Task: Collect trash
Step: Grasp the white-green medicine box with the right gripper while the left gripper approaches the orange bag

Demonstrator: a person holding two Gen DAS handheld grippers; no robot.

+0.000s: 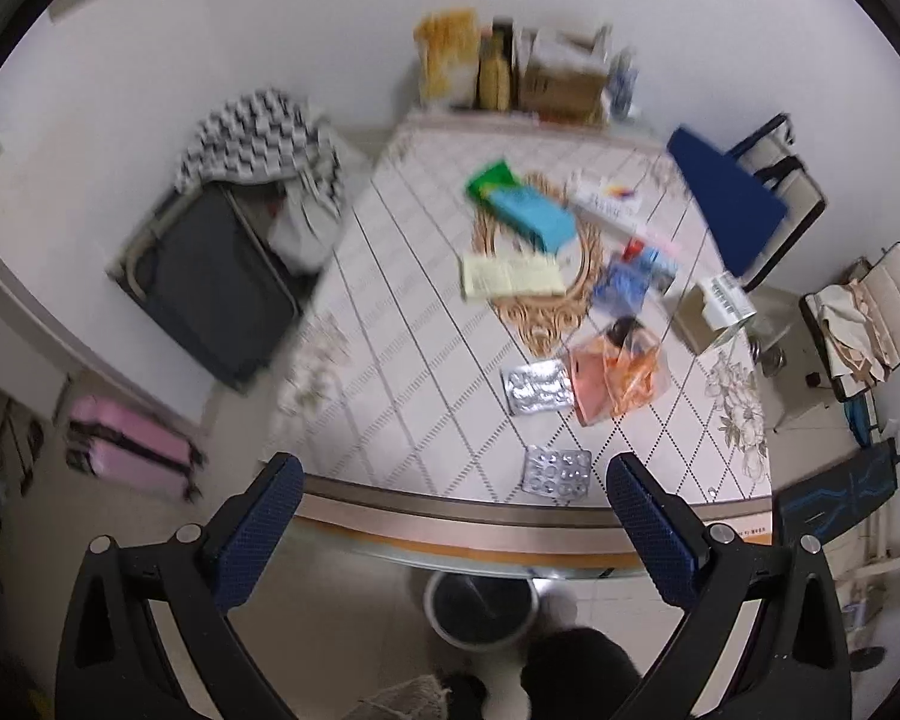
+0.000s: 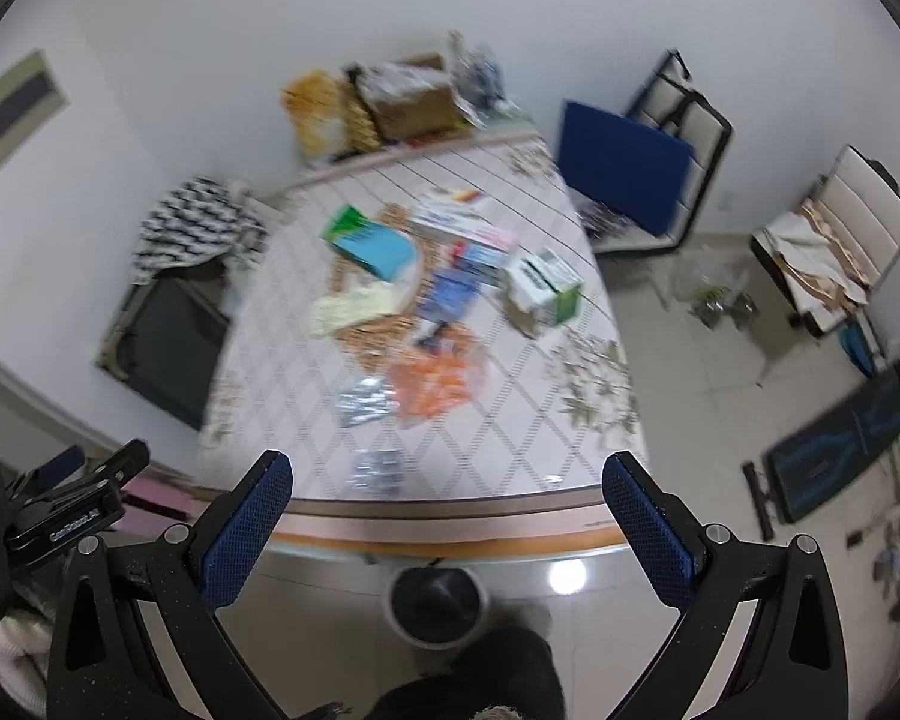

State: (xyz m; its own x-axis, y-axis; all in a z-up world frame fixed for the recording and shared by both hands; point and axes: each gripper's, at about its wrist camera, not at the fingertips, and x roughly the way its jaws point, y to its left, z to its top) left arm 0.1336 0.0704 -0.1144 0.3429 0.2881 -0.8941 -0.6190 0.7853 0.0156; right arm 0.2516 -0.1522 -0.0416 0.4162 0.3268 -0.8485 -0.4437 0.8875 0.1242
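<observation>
Both the left gripper [image 1: 453,489] and the right gripper [image 2: 447,483] hung spread wide and empty above the table's near edge. The silver foil blister pack [image 1: 557,473] lay just ahead between the left fingers, slightly right, its long axis crosswise; the round dark waste bin [image 1: 480,606] stood below.

Beyond the jaws, far left: black-and-white patterned cloth [image 1: 258,138] draped over a dark chair [image 1: 210,288]. Lower left: pink suitcase [image 1: 132,447] on the floor. Far right: blue board [image 1: 723,198] leaning on a chair; another cream chair [image 2: 840,240] beyond.
</observation>
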